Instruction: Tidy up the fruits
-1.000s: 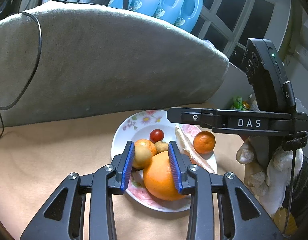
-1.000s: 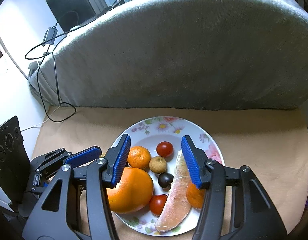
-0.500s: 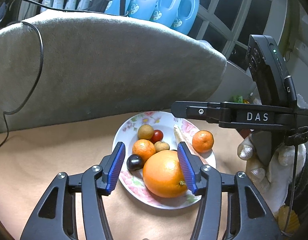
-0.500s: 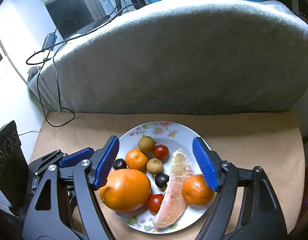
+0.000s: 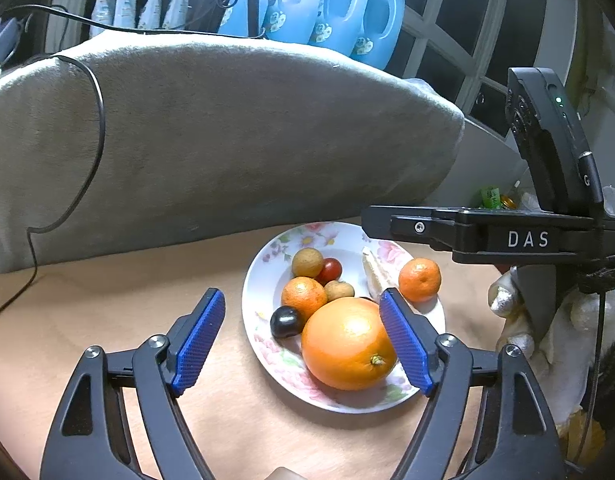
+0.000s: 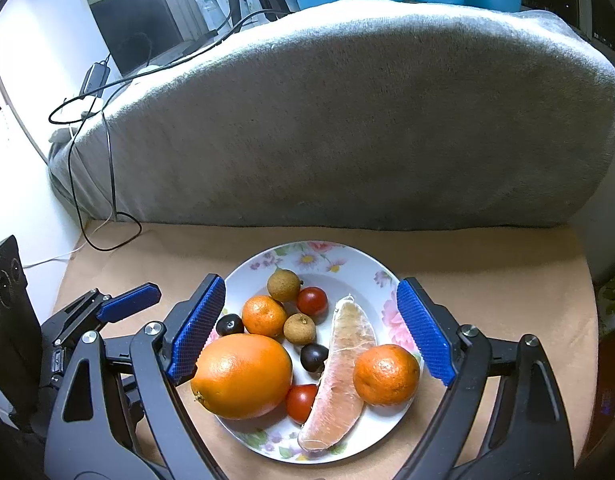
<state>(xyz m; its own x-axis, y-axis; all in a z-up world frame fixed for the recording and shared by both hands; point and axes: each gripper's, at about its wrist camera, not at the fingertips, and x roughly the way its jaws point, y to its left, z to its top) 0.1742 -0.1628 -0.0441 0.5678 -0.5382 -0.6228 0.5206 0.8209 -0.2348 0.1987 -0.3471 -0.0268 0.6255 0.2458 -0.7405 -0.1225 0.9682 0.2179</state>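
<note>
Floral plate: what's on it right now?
On the white floral plate: a large orange, two mandarins, two brown longans, two red cherry tomatoes, two dark round fruits, and a peeled pomelo wedge. Anything beneath the orange is hidden.

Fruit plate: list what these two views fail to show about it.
- Left wrist view: the pomelo segment is mostly hidden behind the large orange and the left gripper finger.
- Left wrist view: the near red tomato is hidden behind the large orange.
- Right wrist view: the plate left rim is covered by the right gripper finger.
- Both views: the fruits' undersides.
</note>
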